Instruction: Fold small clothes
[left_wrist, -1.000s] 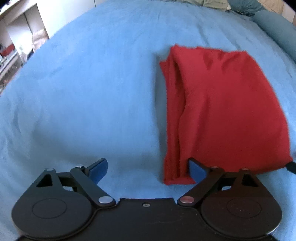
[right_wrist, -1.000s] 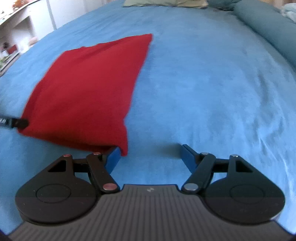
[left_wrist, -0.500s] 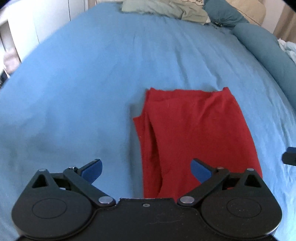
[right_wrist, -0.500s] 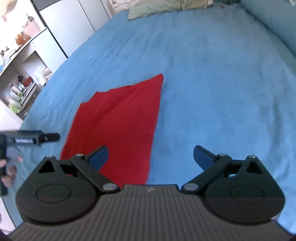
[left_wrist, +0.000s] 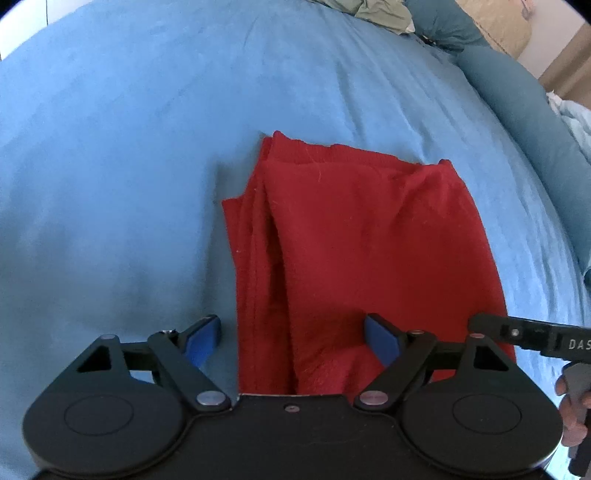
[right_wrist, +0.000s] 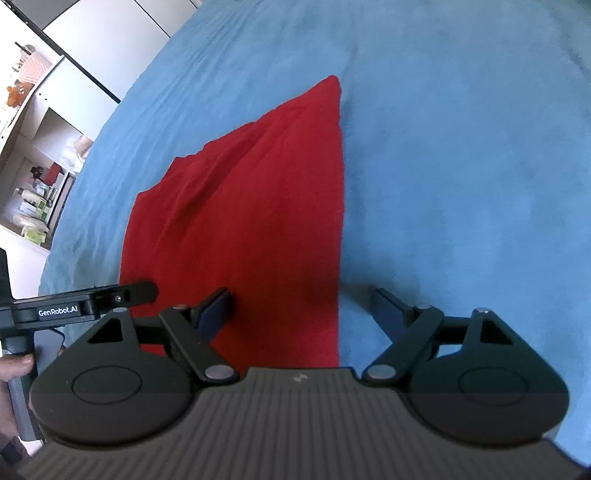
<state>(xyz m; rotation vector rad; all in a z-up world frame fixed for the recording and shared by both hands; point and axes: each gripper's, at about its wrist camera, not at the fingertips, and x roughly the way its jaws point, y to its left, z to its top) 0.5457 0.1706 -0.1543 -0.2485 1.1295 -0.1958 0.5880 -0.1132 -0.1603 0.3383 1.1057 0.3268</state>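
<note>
A red garment lies folded into a rough rectangle on the blue bedspread, with layered edges along its left side. My left gripper is open and empty over the garment's near left edge. In the right wrist view the garment runs away from me. My right gripper is open and empty over its near right edge. Each gripper shows at the side of the other's view.
Pillows and a greenish cloth lie at the head of the bed. A dark blue bolster runs along the right side. Shelves and white cupboards stand beyond the bed's left edge.
Both grippers have let go of the garment and pulled back and up. The garment now lies flat, and both grippers hover open over its near edge.
</note>
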